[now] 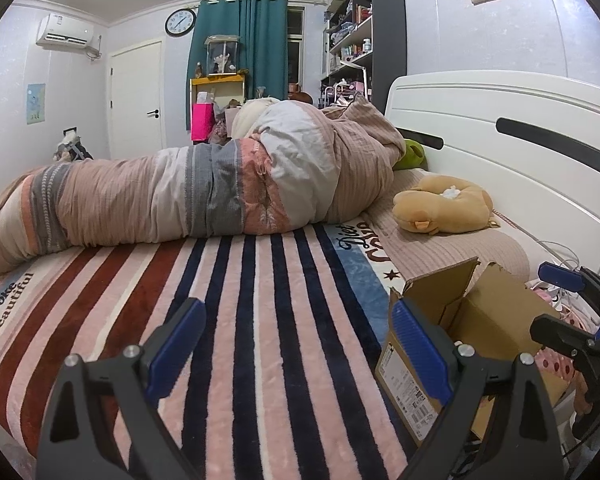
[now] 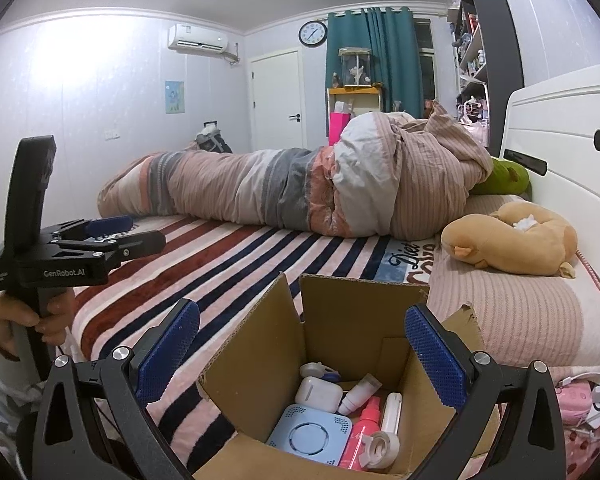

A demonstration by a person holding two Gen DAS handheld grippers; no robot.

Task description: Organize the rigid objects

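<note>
The right hand-held gripper is spread wide, its blue-padded fingers holding nothing, positioned above the open brown cardboard box. The box rests on the bed's striped plush blanket. Inside the box lie a light-blue square device, a white earbud case, a pink spray bottle, a small white tube and a white tape dispenser.

The left hand-held gripper is also spread and empty, hovering over the blanket just left of the box. Beyond lie a rolled pink-and-grey quilt and a tan plush toy near the white headboard.
</note>
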